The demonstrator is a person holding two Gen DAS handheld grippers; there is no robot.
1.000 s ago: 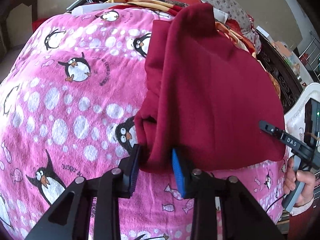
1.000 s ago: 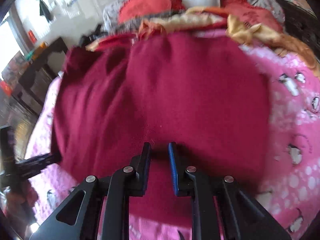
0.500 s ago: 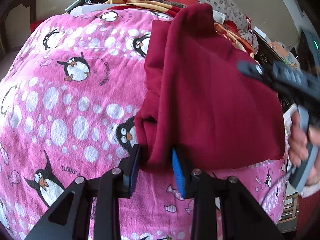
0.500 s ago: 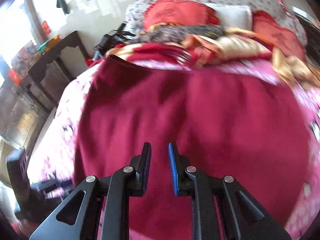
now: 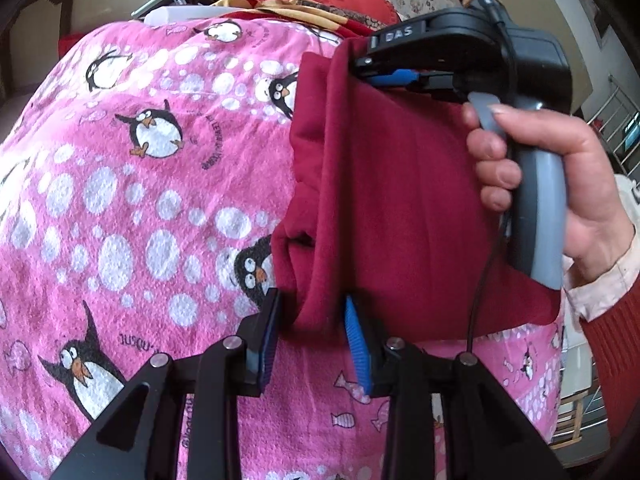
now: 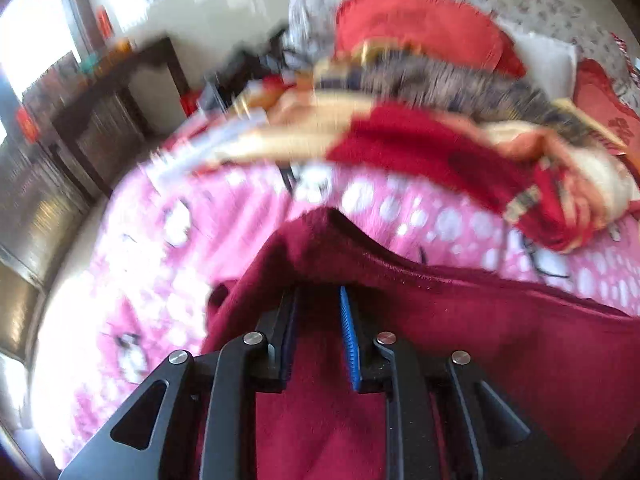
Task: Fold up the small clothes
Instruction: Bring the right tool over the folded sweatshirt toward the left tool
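1. Left claw (image 5: 310, 334) is gripping the near folded corner of the maroon garment (image 5: 392, 208), its blue pads pinching a thick bunch of cloth and pinning it low against the bed.
2. Right claw (image 5: 362, 70), seen from the left wrist camera, is clamped tight on the far top corner of the same garment, with a person's hand (image 5: 536, 184) wrapped round the grey handle.
3. From the right wrist view, that claw (image 6: 318, 320) is showing maroon fabric bunched between its closed pads, and the picture is smeared, which looks like a hand on the move.
4. Maroon garment is lying on the pink penguin blanket (image 5: 132, 184) covering the bed, already doubled, its left edge stacked in several layers.
5. Step in hand, as I read it: carrying one edge across for another fold while the left claw is anchoring the near corner.
6. Next move is calling for the right claw to lay its corner down square on the matching edge, then both letting go without dragging the layers askew.
7. Heaped bedding (image 6: 460, 128) is sitting at the head of the bed, apart from the garment.
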